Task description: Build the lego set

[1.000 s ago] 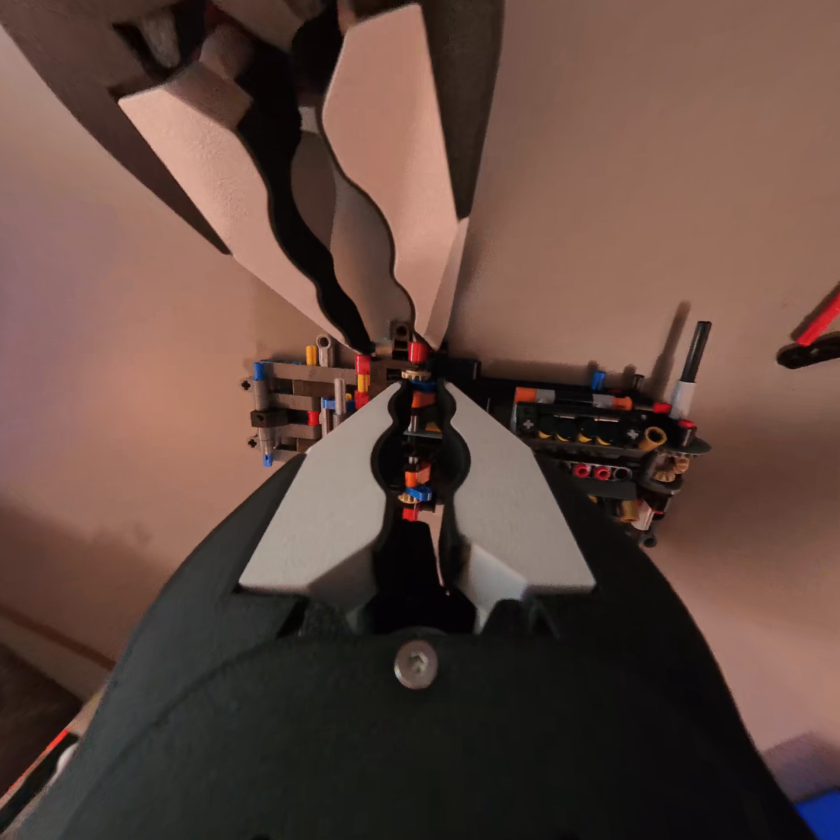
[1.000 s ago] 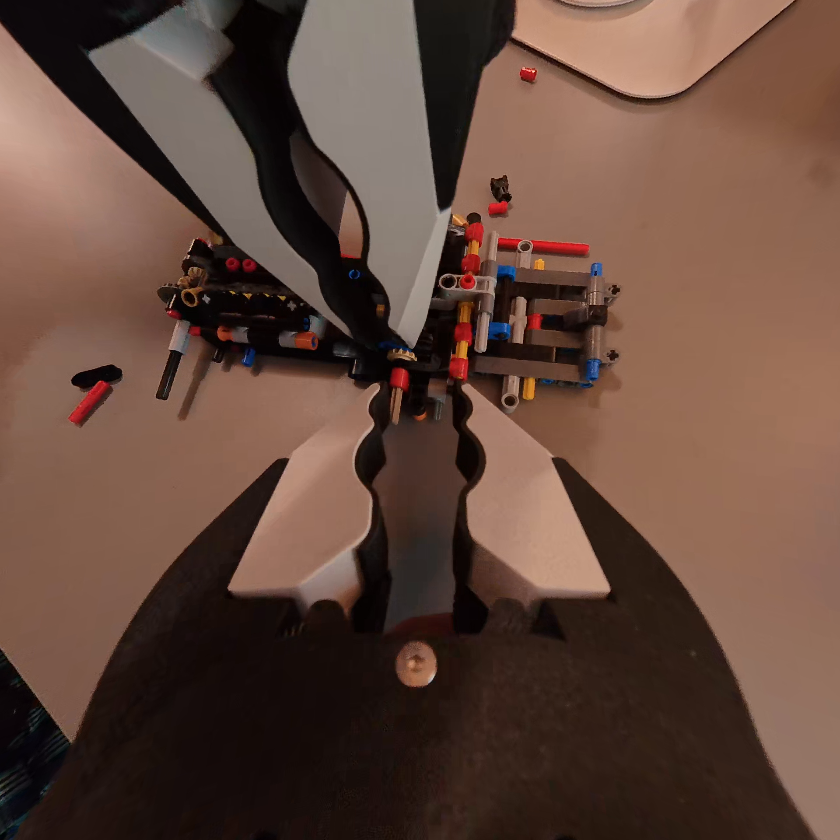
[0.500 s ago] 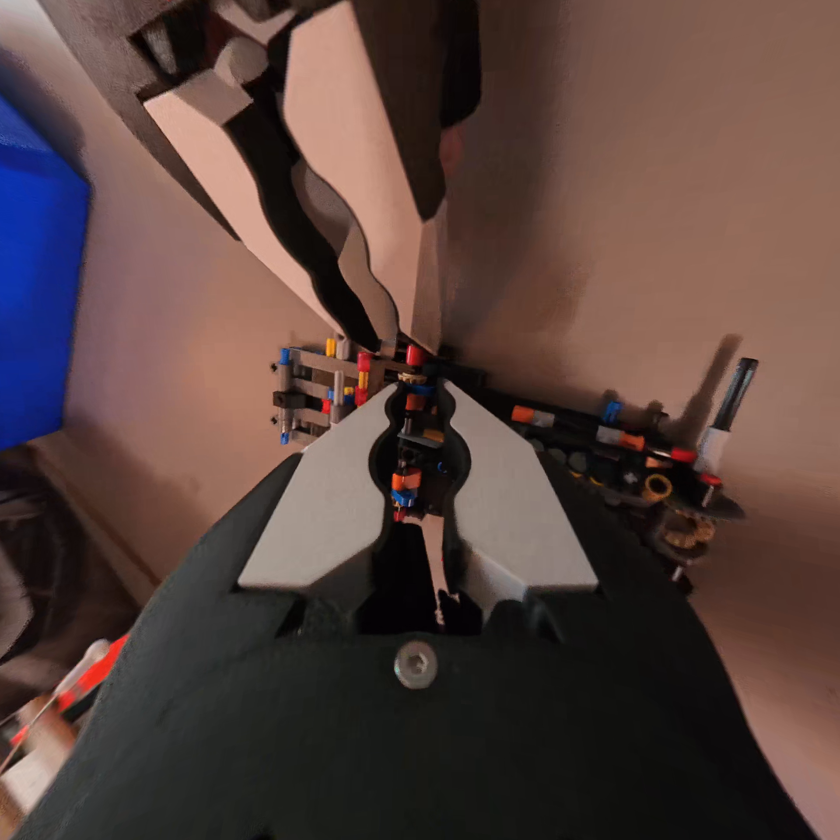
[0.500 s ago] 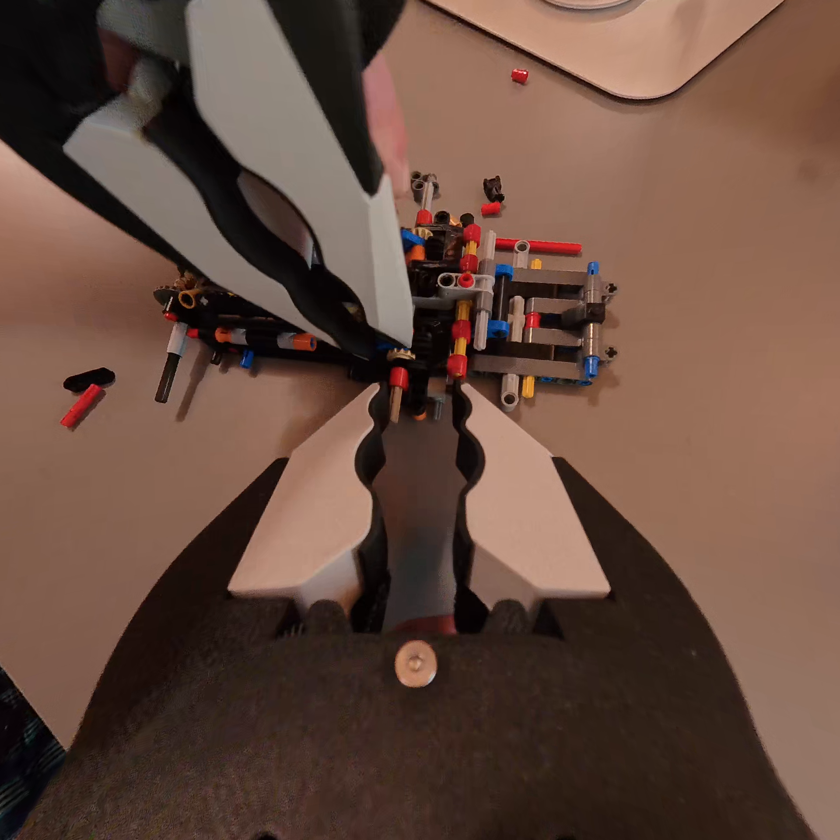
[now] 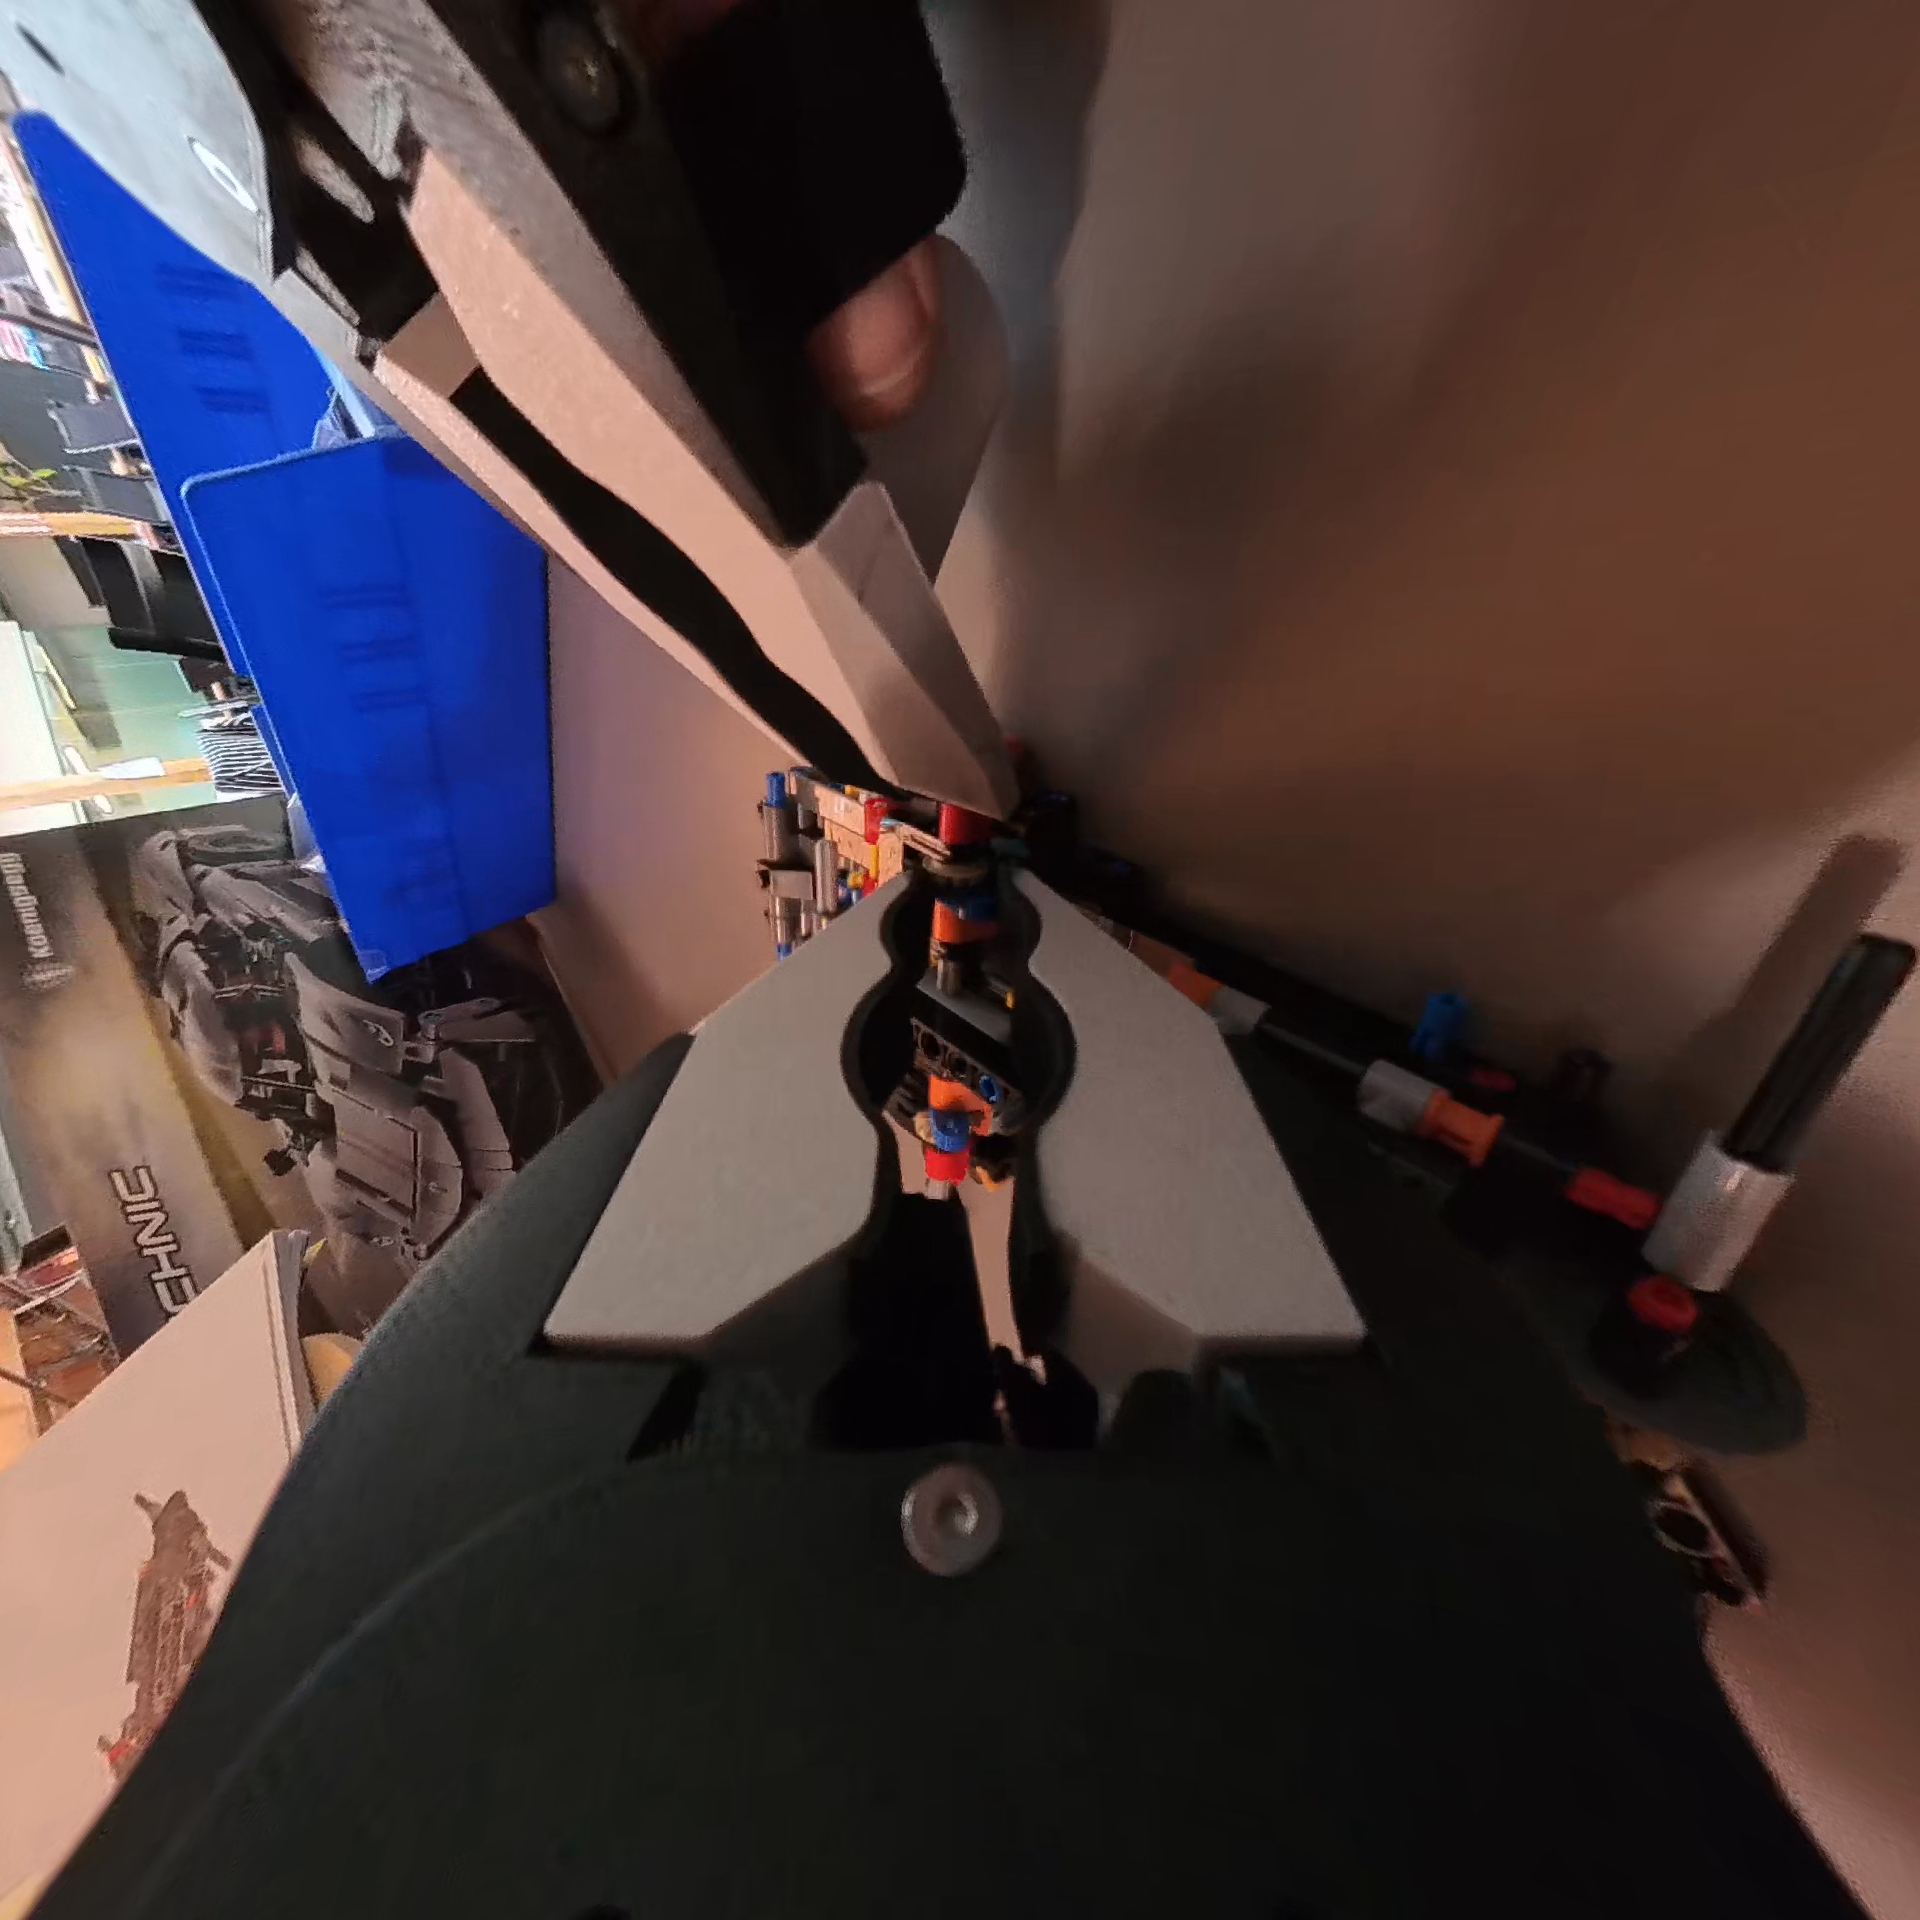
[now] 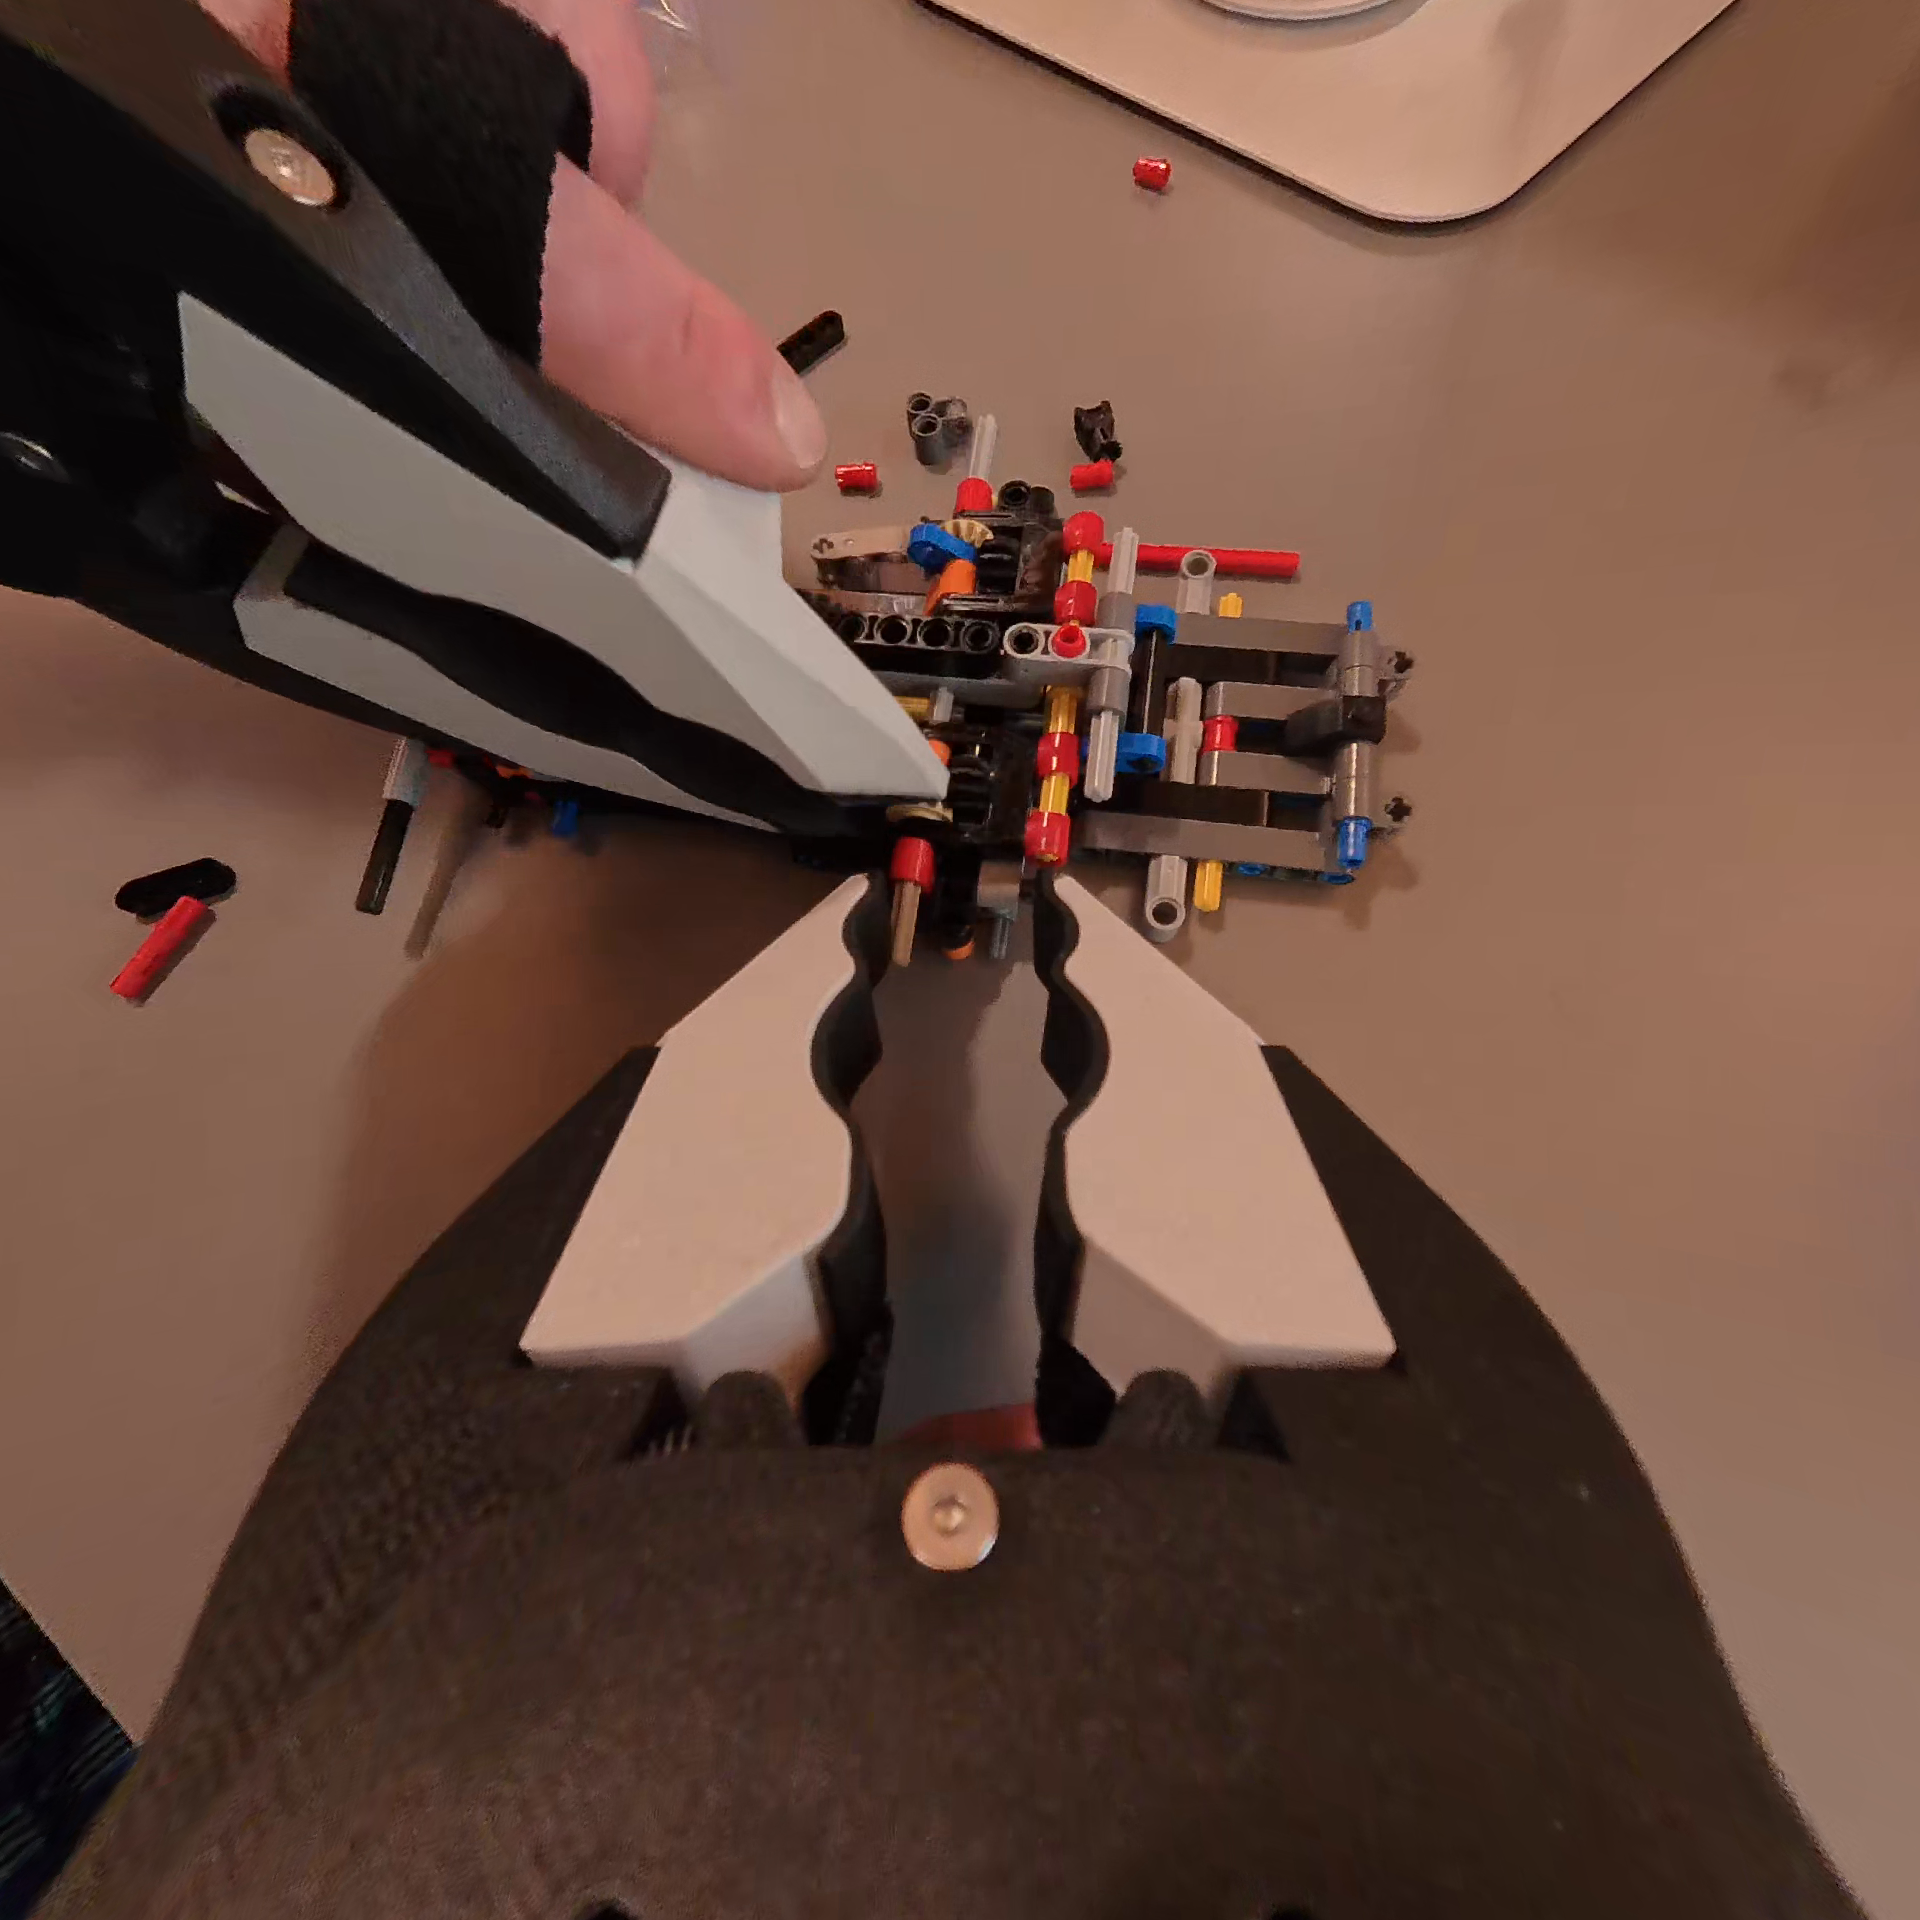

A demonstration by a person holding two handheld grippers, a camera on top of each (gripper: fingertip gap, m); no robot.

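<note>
The lego assembly (image 6: 1226, 707), a flat frame of grey and black beams with red, blue and yellow pins, lies on the brown table (image 6: 1558, 1039). My right gripper (image 6: 956, 894) has its jaws partly closed on the assembly's near edge, around a tan axle with a red bush (image 6: 912, 862). My left gripper (image 5: 964, 883) is shut on the assembly's middle section (image 5: 961, 1049). In the right wrist view it (image 6: 925, 790) reaches in low from the upper left. The right gripper (image 5: 977, 800) shows from above in the left wrist view.
A loose red axle (image 6: 156, 945) and black piece (image 6: 177, 883) lie at the left, small red and grey parts (image 6: 940, 421) behind the assembly. A pale pad (image 6: 1403, 135) is at the far right. A blue bin (image 5: 395, 675), the set's box (image 5: 260, 1039) and a booklet (image 5: 125, 1507) stand beyond the table. Left and right tips are no more than a few centimetres apart.
My left gripper has tilted from steep above the assembly to a low slant from the left, still shut on it and uncovering its far side. The right gripper has held still.
</note>
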